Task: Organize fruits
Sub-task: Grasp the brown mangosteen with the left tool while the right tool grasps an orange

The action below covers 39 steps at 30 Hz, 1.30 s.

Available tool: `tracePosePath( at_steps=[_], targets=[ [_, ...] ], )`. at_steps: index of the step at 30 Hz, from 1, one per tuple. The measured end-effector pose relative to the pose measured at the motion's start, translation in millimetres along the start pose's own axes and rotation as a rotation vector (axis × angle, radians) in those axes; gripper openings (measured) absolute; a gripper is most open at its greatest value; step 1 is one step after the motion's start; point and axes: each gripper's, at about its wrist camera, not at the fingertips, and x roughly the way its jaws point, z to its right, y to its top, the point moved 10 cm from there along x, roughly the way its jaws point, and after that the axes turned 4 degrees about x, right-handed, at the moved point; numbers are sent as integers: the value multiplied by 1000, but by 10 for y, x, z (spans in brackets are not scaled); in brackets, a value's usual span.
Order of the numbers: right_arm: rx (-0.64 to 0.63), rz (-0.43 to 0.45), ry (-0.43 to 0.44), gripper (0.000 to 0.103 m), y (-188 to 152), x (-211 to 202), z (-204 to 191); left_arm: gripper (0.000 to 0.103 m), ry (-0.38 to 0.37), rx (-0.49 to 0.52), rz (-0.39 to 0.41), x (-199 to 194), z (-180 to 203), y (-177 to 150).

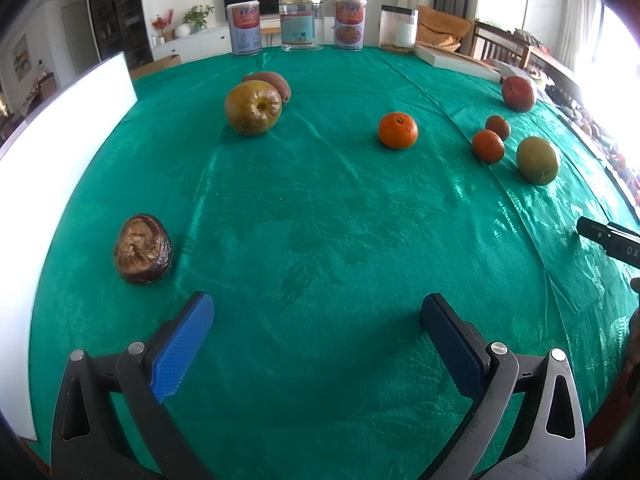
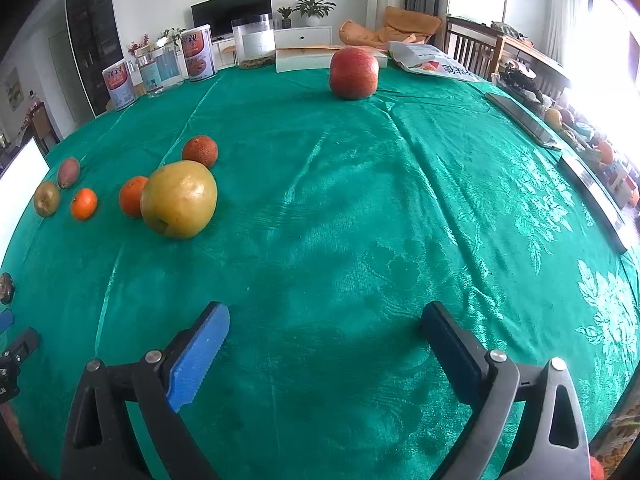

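Note:
Fruits lie scattered on a green tablecloth. In the left wrist view, a brown shrivelled fruit sits near left, a green-brown apple and a reddish fruit behind it at the far left, a mandarin in the middle, two small oranges, a yellow-green pear and a red apple at right. My left gripper is open and empty. In the right wrist view, the pear lies ahead left and the red apple far ahead. My right gripper is open and empty.
Cans and clear jars stand along the far table edge, with a flat white box. A white board stands at the left edge. A plastic bag and dark flat items lie along the right edge.

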Motion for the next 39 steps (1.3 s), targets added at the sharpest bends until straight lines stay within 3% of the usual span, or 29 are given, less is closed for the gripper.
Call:
tracePosePath(
  at_steps=[3,6,7,9,12,16,20,21,23,29,30,32,33,36,39],
  targets=[
    [1,1,3,97,1,-5,0,102,-120,79,-39,-112,76,-101],
    [-1,0,2,97,0,-7,1,101,-261,-43,-20,-385,-183,-110],
    [-1,1,3,97,0,-9,3,101,-271,-92,-2,-453,-331,-75],
    [0,1,7,97,2,-11,6,101,-249,-175,26,-524,-706,38],
    [-2,1,12,97,4,-9,6,101,-182,-185,19,-443,-1025,176],
    [-4,4,20,97,5,-17,-11,100,-135,-82,-18,-196,-982,318],
    [-6,114,170,97,78,-262,-118,100,-112,-52,-41,-8,-908,253],
    [-20,102,207,97,81,-281,-186,100,-107,-57,-44,7,-919,226],
    [-56,50,258,97,124,-271,-358,78,-95,-60,-51,48,-935,212],
    [-94,-90,346,94,562,-123,-727,45,-80,-49,-68,52,-971,148],
    [-79,-110,342,93,699,-68,-758,45,-85,-51,-69,47,-973,148],
    [-30,-185,331,76,948,118,-824,45,-94,-72,-74,44,-997,146],
    [-6,-214,330,72,1042,201,-857,45,-98,-81,-79,41,-1012,145],
    [26,-347,308,67,1176,506,-991,45,-111,-115,-84,-30,-1068,143],
    [3,-425,272,58,1139,702,-1108,45,-120,-141,-86,-117,-1121,149]
  ],
)
